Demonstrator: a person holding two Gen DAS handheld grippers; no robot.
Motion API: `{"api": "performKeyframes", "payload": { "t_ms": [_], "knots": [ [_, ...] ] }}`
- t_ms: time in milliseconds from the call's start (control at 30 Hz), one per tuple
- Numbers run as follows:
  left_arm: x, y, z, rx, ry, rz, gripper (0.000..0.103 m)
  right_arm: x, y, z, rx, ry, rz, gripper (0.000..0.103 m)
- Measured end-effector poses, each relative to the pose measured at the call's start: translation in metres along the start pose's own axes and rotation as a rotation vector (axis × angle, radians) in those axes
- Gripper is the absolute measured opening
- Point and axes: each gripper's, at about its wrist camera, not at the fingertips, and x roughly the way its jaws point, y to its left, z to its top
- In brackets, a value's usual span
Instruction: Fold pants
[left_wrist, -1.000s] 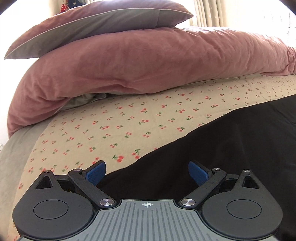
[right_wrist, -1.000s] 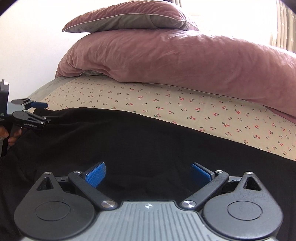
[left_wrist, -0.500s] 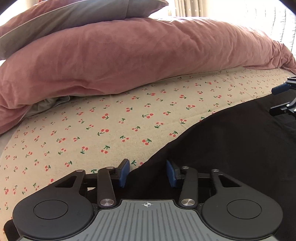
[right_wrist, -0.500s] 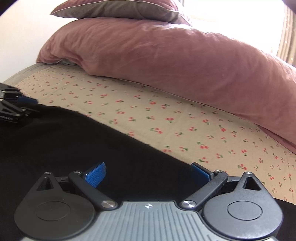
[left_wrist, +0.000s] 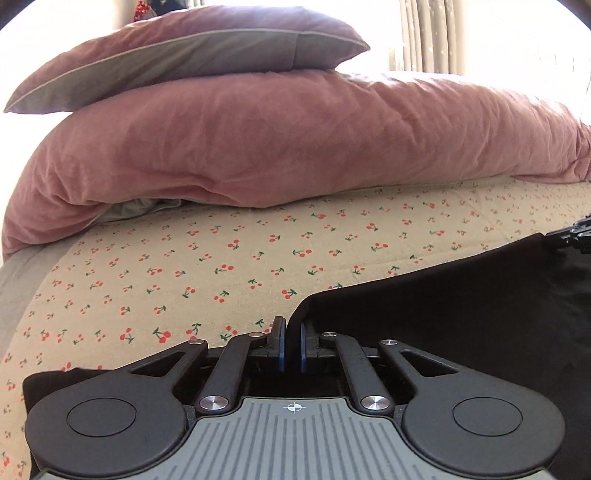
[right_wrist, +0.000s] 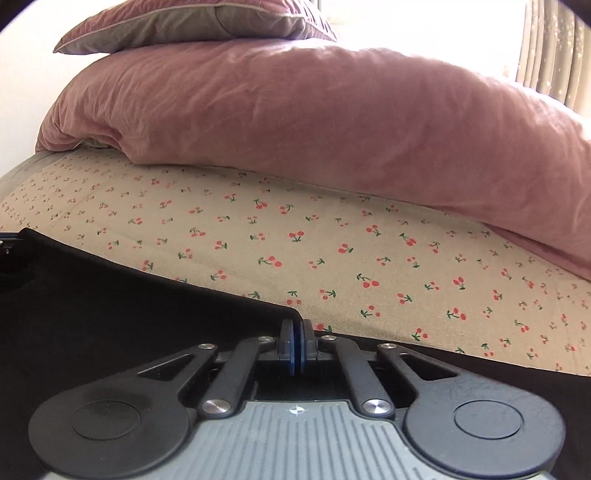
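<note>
- Left gripper (left_wrist: 291, 341): the 2 blue pads (left_wrist: 281, 347) are drawn together to a narrow slit, pinching a corner of the black pants (left_wrist: 461, 314) between them.
- Right gripper (right_wrist: 296, 343): its 2 blue pads (right_wrist: 291, 349) are likewise pressed nearly together, clamped on the opposite corner of the same edge of the garment.
- The pants lie on the cherry-print sheet (left_wrist: 221, 258); the far edge runs taut from one gripper to the other, with dark cloth filling the near field in both views.
- Each gripper appears at the margin of the other's view, dark and partly cut off by the frame.
- A pink duvet (left_wrist: 277, 147) is heaped across the sheet beyond the pants, well apart from them.
- 1 pink-and-grey pillow (left_wrist: 192, 55) rests on top of the duvet.
- Curtains (left_wrist: 424, 37) hang behind, against bright light.
</note>
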Motion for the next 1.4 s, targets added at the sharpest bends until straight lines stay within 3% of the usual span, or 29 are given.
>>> {"api": "performKeyframes", "payload": {
  "t_ms": [233,333,467,733,867,1000,1067,1100,1133,1167,1200,1400],
  "knots": [
    [-0.100,0.003,-0.021,-0.083,-0.061,-0.030,0.005,-0.116,0.018,-0.025,0.009,-0.093,0.066,0.000],
    [-0.147,0.002,-0.045,-0.105,-0.069,-0.050,0.005,-0.166,0.035,-0.051,-0.010,-0.099,0.097,0.000],
    [-0.195,0.000,-0.092,-0.150,-0.020,-0.091,0.005,-0.210,0.055,-0.090,-0.020,-0.056,0.144,0.000],
    [-0.221,0.001,-0.173,-0.200,0.133,-0.143,0.006,-0.228,0.090,-0.159,-0.050,0.074,0.200,0.000],
    [-0.225,0.003,-0.191,-0.204,0.189,-0.189,0.011,-0.221,0.094,-0.187,-0.038,0.138,0.206,0.000],
    [-0.233,0.001,-0.197,-0.158,0.181,-0.205,0.016,-0.205,0.093,-0.205,0.008,0.203,0.221,0.003],
    [-0.240,0.004,-0.196,-0.154,0.170,-0.216,0.022,-0.208,0.094,-0.204,0.018,0.190,0.234,0.011],
    [-0.246,0.008,-0.196,-0.161,0.159,-0.211,0.033,-0.210,0.093,-0.202,0.037,0.187,0.240,0.018],
    [-0.251,0.013,-0.196,-0.171,0.143,-0.194,0.042,-0.215,0.091,-0.199,0.065,0.171,0.242,0.037],
    [-0.257,0.020,-0.196,-0.185,0.121,-0.168,0.061,-0.218,0.089,-0.196,0.078,0.149,0.244,0.051],
    [-0.262,0.027,-0.196,-0.202,0.094,-0.139,0.069,-0.221,0.089,-0.195,0.085,0.125,0.238,0.051],
    [-0.269,0.089,-0.205,-0.465,0.052,-0.004,0.072,-0.217,0.083,-0.188,0.137,0.082,0.144,0.059]
  ]
}}
